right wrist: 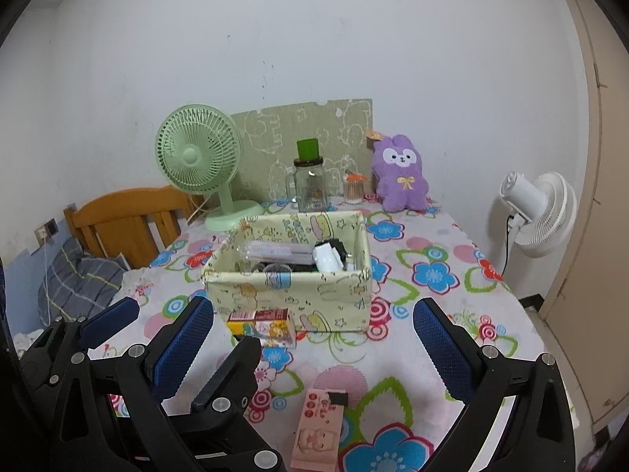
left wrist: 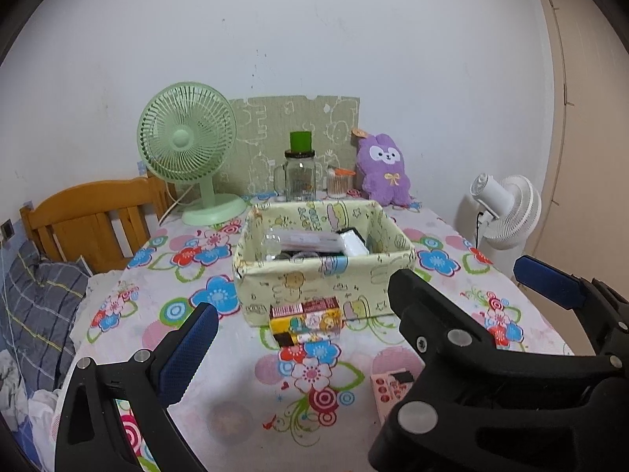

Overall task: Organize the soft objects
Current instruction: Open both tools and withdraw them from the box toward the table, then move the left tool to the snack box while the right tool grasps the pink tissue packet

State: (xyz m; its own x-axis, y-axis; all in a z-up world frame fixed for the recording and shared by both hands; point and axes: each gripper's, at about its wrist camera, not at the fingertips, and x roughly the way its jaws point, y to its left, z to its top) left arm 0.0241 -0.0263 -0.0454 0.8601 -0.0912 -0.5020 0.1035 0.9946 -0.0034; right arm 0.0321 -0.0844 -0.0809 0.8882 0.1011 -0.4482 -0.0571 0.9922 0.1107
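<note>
A purple plush rabbit (left wrist: 384,175) sits upright at the far edge of the flower-print tablecloth (left wrist: 220,389), leaning near the white wall, well behind and to the right of the pale-yellow fabric storage box (left wrist: 320,271) that stands at the middle of the table. The box holds a clear plastic packet (left wrist: 302,240), a white boxy item (left wrist: 354,242) and some dark things I cannot make out. Touching the box's near wall lies a small cartoon-print carton (left wrist: 304,320); nearer to me than the box, a pink packet (right wrist: 318,430) lies flat on the cloth. Behind the box stand a glass jar with a green lid (left wrist: 300,171) and a small tub of cotton swabs (left wrist: 339,183), with a patterned green board (left wrist: 271,133) propped against the wall behind them. Left of the box is a mint-green desk fan (left wrist: 188,153); far to its right, off the table, a white fan (left wrist: 507,206). A wooden bed headboard (left wrist: 94,220) shows beyond the table's left side. I hold my left gripper (left wrist: 298,338) and my right gripper (right wrist: 314,338) side by side above the near end of the table, both with fingers spread wide and nothing between them, well short of the rabbit.
</note>
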